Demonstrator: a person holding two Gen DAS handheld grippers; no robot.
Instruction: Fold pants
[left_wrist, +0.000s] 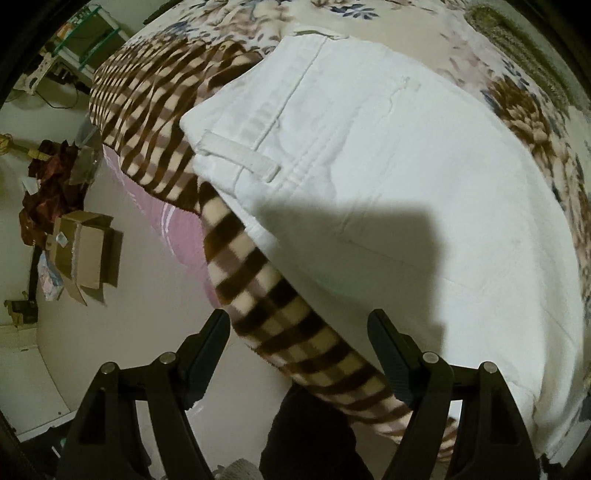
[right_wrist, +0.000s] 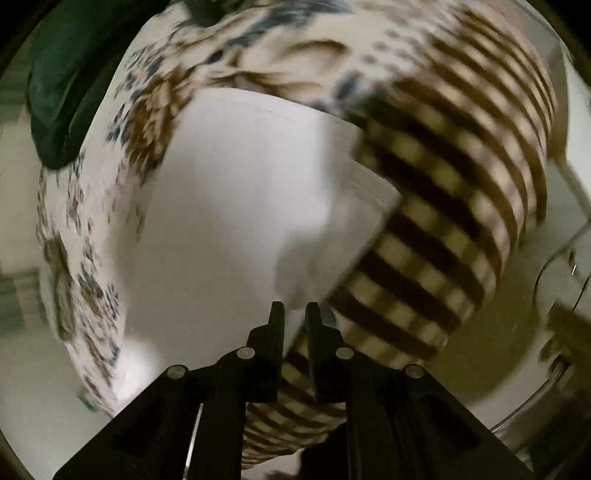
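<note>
The white pants (left_wrist: 369, 184) lie folded on the bed, waistband and a belt loop (left_wrist: 240, 155) toward the brown checked blanket (left_wrist: 147, 110). My left gripper (left_wrist: 299, 332) hangs above the bed's edge, pointing down, jaws wide open with nothing in them; only the checked blanket's hem shows below. In the blurred right wrist view the pants (right_wrist: 229, 203) fill the middle, with the checked blanket (right_wrist: 443, 221) to their right. My right gripper (right_wrist: 295, 310) hovers over the near corner of the pants, a narrow gap between its fingers, and no cloth is pinched there.
The floral bedsheet (left_wrist: 517, 110) surrounds the pants. A pink sheet (left_wrist: 181, 229) hangs off the bed's side. On the floor stand an open cardboard box (left_wrist: 88, 251) and a dark red heap of cloth (left_wrist: 48, 184). A dark green bundle (right_wrist: 62, 92) lies at the bed's far left.
</note>
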